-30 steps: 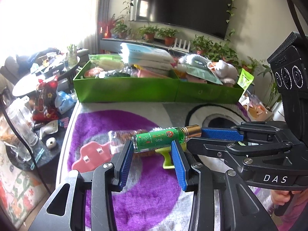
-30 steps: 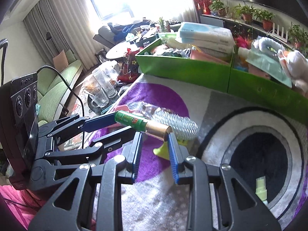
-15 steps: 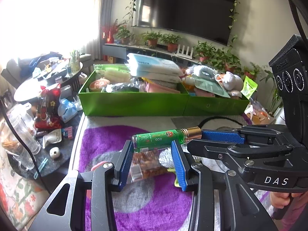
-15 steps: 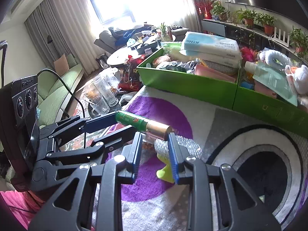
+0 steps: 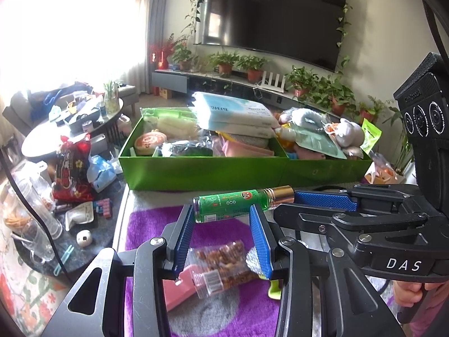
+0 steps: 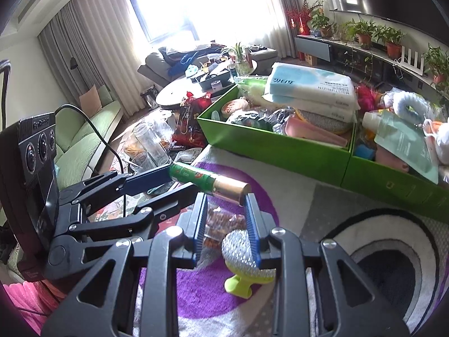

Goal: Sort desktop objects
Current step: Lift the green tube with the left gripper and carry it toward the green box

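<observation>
A green bottle [image 5: 230,203] with a gold cap [image 5: 279,192] hangs crosswise above the purple rug [image 5: 146,221], carried between both grippers. My left gripper [image 5: 223,213] is shut on its green body. My right gripper [image 6: 226,199] is shut on the gold cap [image 6: 231,189], and the green body [image 6: 196,177] runs off to the left towards the left gripper's blue pad [image 6: 154,175]. The right gripper's blue pad [image 5: 322,199] also shows at the right of the left wrist view. Two green boxes [image 5: 202,172] [image 6: 280,146], heaped with packets and toys, stand just beyond.
Under the fingers on the rug lie a clear bag of nuts [image 5: 224,264] [image 6: 221,221], a silver-bristled brush on a lime handle [image 6: 247,258] and a pink item [image 5: 179,286]. A low dark table [image 5: 92,238] at the left holds glasses, a red bag and small clutter.
Both grippers have carried the bottle forward towards the green boxes, which now look nearer. The nut bag and the brush have slid from ahead of the fingertips to beneath them.
</observation>
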Action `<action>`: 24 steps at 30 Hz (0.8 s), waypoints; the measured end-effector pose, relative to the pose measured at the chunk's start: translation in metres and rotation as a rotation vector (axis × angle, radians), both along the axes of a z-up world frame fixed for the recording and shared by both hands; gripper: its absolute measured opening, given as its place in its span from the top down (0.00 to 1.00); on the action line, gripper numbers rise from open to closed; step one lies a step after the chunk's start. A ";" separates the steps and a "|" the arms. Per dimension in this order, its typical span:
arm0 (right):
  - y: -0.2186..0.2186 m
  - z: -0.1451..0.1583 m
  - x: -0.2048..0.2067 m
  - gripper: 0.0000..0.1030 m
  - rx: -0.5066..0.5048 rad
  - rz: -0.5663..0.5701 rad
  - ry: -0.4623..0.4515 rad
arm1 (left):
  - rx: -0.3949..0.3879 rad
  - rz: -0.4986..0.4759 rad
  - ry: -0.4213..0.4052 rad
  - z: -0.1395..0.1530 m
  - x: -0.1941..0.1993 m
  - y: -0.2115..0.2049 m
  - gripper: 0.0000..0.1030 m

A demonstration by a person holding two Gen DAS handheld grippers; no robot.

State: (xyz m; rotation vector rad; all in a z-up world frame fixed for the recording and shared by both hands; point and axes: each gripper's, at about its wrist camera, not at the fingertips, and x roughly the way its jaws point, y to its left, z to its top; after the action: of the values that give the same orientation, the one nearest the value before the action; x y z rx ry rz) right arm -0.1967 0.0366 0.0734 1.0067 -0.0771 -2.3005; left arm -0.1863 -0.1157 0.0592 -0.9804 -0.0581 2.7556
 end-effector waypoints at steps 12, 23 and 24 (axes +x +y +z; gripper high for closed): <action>-0.004 -0.003 -0.023 0.72 -0.011 0.006 -0.009 | -0.004 0.013 0.000 -0.001 -0.020 -0.005 0.60; -0.009 0.002 -0.055 0.72 -0.030 -0.013 0.017 | 0.000 0.008 0.029 0.004 -0.058 -0.013 0.60; -0.010 0.003 -0.060 0.72 -0.033 -0.014 0.021 | -0.002 0.009 0.036 0.005 -0.061 -0.015 0.60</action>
State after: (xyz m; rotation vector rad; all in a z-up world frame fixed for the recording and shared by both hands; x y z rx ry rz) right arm -0.2567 0.0267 0.0763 0.9687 -0.1133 -2.3141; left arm -0.2474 -0.1303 0.0645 -0.9330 -0.0544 2.7812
